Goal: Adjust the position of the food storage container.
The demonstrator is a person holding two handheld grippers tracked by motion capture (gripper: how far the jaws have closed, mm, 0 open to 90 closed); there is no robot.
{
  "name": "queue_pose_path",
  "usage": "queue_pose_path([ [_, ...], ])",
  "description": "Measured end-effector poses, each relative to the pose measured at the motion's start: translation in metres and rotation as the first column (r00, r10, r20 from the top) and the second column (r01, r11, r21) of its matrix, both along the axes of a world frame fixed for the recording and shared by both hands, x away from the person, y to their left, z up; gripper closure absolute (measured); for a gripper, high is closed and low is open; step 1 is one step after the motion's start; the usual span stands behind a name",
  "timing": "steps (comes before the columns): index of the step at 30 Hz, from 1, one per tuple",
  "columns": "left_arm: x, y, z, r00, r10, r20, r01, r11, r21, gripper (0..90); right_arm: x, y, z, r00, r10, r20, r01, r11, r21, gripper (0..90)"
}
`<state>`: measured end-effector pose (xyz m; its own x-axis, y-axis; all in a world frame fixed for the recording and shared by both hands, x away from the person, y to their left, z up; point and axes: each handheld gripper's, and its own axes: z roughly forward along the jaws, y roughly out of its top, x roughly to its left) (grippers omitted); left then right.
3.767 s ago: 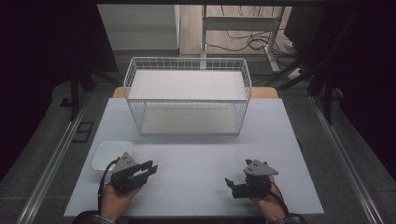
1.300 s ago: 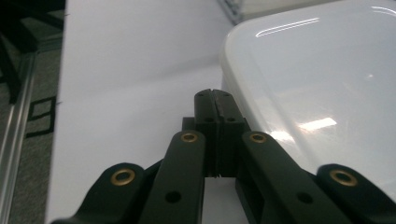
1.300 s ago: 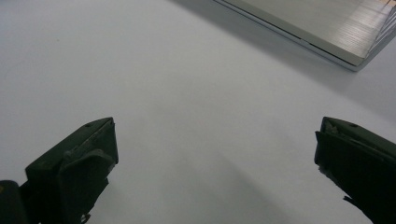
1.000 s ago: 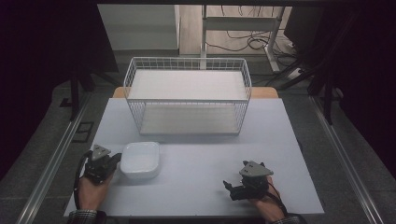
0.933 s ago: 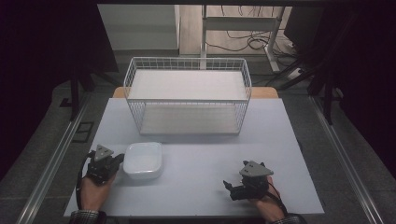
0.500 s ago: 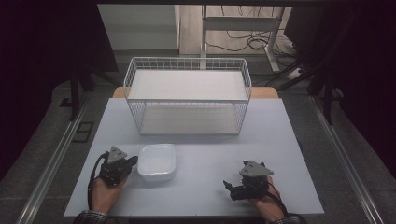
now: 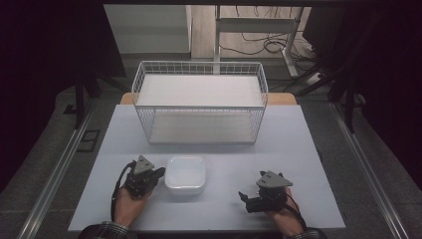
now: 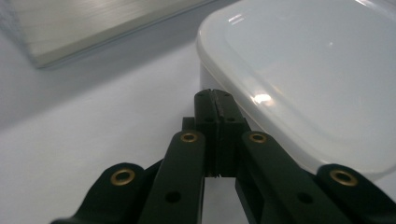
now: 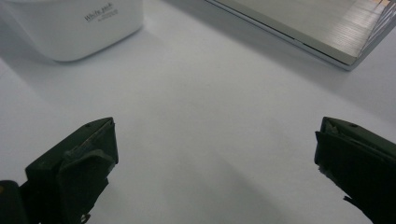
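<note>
Left gripper view: container [image 8: 317,79] beside closed fingers [image 8: 208,100].

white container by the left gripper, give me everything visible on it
The white container is a squarish, round-cornered tub of glossy, slightly translucent plastic, with a lid seated on top that catches highlights. Small dark print, partly legible as "White", runs along one side wall. It sits flat and upright on the white table, in front of the wire basket and apart from it. The left gripper, jaws shut, has its tips at the container's side just under the lid rim; actual contact can't be confirmed.
</note>
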<state>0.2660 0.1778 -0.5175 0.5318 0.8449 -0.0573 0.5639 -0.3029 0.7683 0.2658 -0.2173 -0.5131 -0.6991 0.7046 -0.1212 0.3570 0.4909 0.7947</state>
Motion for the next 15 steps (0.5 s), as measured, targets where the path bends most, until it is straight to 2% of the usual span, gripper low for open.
queue_pose_path([
  [5,0.001,-0.019,-0.001,0.9985,-0.055,0.000,0.055,0.9983,0.019,89.8,0.000,0.000,0.000,1.0000,-0.001,0.000,0.001,1.000,0.000,0.0],
  [15,0.003,-0.042,-0.005,0.9942,-0.108,-0.002,0.108,0.9942,0.003,89.8,0.000,0.000,-0.001,1.0000,0.002,-0.004,-0.003,1.000,-0.005,0.0],
])
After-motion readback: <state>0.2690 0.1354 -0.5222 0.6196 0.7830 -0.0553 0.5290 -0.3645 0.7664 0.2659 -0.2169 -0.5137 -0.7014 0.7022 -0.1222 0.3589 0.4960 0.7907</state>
